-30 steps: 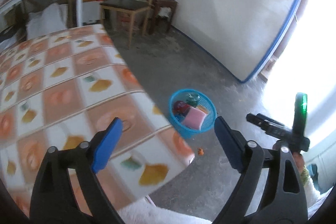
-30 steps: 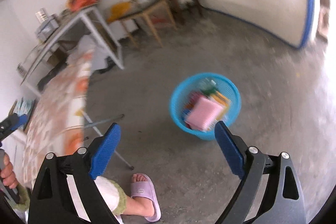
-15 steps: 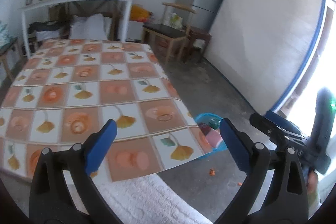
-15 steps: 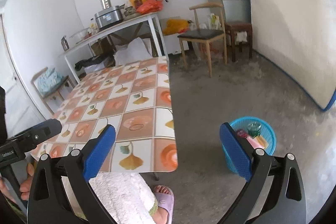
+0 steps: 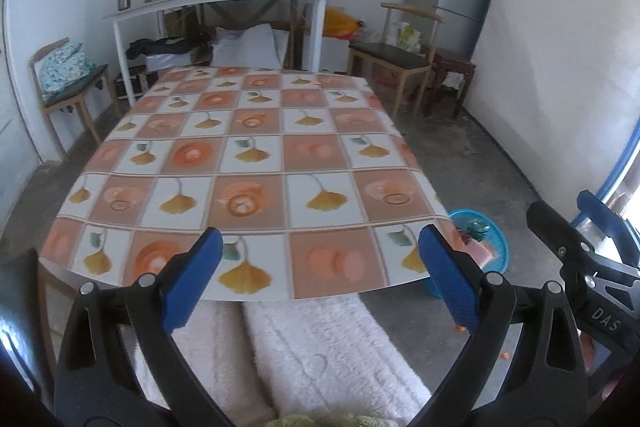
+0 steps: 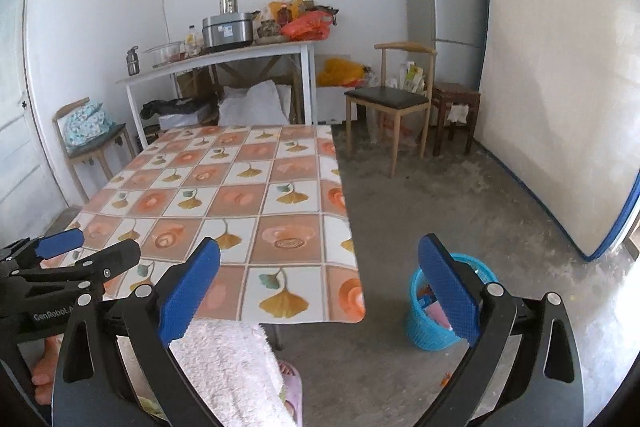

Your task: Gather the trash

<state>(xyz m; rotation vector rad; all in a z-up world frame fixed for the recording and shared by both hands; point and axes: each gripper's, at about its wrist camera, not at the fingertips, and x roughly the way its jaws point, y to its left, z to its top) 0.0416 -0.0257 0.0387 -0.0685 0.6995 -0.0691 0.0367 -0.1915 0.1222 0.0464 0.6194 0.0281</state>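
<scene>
left gripper (image 5: 318,277): jaws standing wide apart, gripping nothing, only table (image 5: 256,163) lying beyond the gap. right gripper (image 6: 318,285): jaws likewise spread wide and holding nothing, with table edge and bare floor (image 6: 440,195) showing between them. basket (image 6: 430,323): sitting on the floor just behind the right jaw of each gripper, already carrying several pieces, a pink one (image 5: 478,251) among them. table top is showing no litter in either view, so the collecting is looking mostly done. scraps (image 5: 460,327): small orange bits lying on the floor under the right jaw of the left gripper, near the basket, still waiting to be picked up as far as i am judging. left view is giving the far table end and the basket's contents; right view is giving the basket's full side, the open floor, a slippered foot (image 6: 292,379) below the jaws, and the left gripper off its left jaw.
</scene>
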